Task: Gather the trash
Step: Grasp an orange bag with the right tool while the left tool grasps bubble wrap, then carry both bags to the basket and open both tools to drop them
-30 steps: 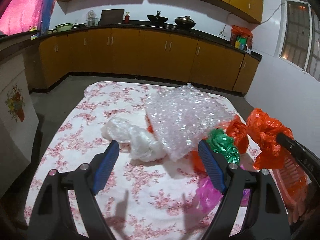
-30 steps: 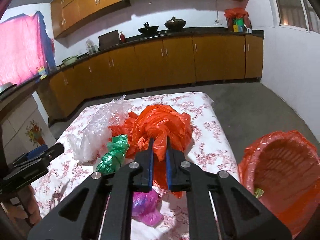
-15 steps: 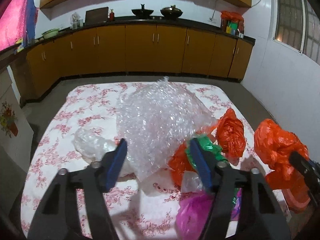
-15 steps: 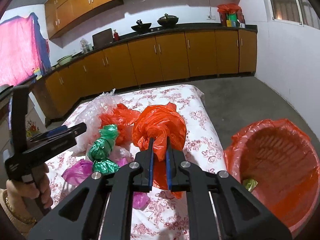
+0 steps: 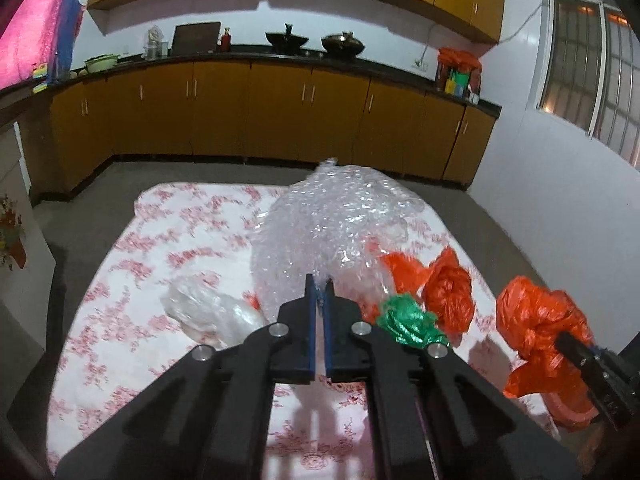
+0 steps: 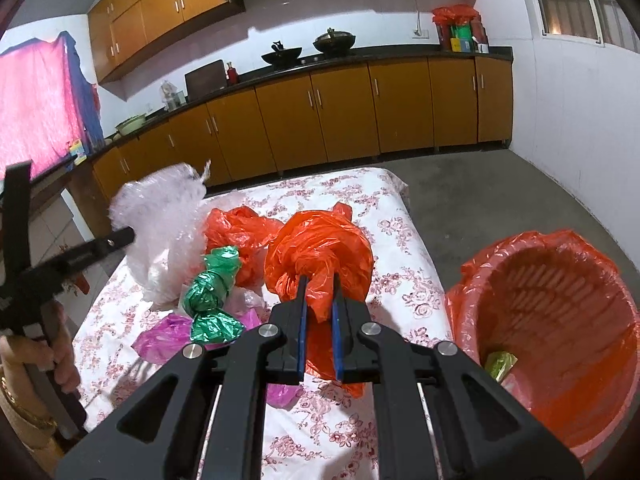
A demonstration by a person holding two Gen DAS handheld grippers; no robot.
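Observation:
My left gripper [image 5: 319,282] is shut on the lower edge of a big clear bubble wrap sheet [image 5: 332,232], which hangs raised over the floral table cloth [image 5: 160,260]. From the right wrist view, the same bubble wrap [image 6: 160,216] bulges at the far left. My right gripper [image 6: 319,280] is shut on a knotted orange plastic bag [image 6: 316,252], held above the table's right side. Beside it stands an orange-lined waste basket [image 6: 540,292] with a small green scrap inside. A green bag [image 6: 212,284], a second orange bag [image 6: 240,232] and a pink bag [image 6: 164,336] lie on the table.
A crumpled clear plastic bag [image 5: 208,312] lies left of the bubble wrap. A person's hand [image 6: 60,360] grips the left tool's handle. Brown kitchen cabinets [image 5: 280,120] line the far wall. Grey floor [image 6: 480,200] surrounds the table.
My left jaws have closed from wide open onto the bubble wrap and raised it. The right gripper, still holding the orange bag, has drifted closer to the basket.

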